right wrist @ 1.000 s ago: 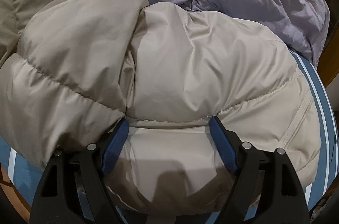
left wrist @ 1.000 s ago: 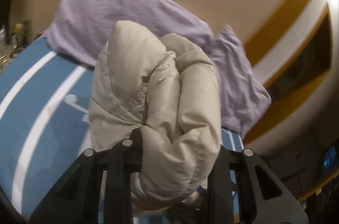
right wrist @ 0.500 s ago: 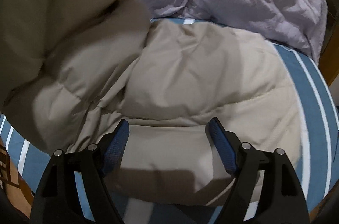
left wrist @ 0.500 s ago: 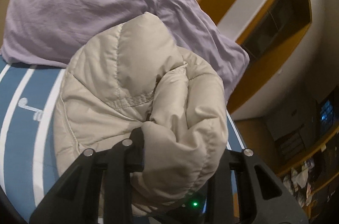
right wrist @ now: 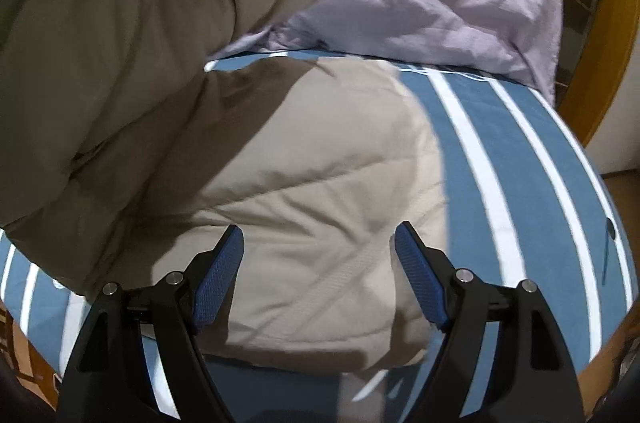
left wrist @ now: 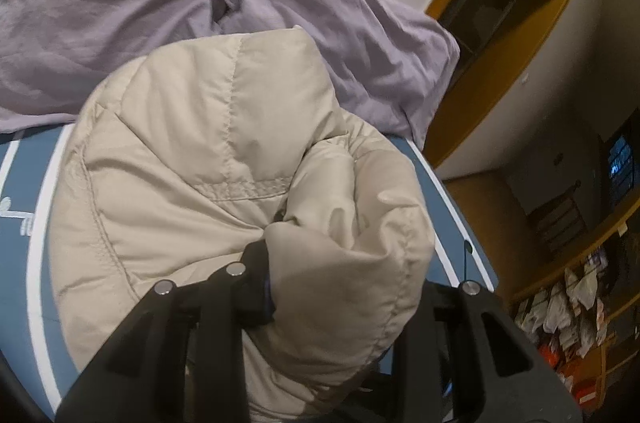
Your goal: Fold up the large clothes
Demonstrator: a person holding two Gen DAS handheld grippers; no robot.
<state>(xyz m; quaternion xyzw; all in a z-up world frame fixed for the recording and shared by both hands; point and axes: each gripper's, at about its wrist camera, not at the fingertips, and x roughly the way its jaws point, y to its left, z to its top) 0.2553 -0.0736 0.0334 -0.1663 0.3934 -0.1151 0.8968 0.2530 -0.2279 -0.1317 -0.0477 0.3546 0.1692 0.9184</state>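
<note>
Lifting higher than before, the left gripper (left wrist: 340, 287) is clamping the beige puffer jacket (left wrist: 224, 159). The right gripper (right wrist: 318, 263) is hovering spread and empty, now backed off the jacket hem; striped bedsheet (right wrist: 520, 151) is lying bare rightward.

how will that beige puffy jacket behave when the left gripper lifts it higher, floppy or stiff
Probably floppy but bulky: the beige puffer jacket bulges around the left gripper and sags below it. It looks light for its size, being quilted and puffed. Its smooth shell may slip, so the part lying on the striped bed cover would likely drag along.
</note>
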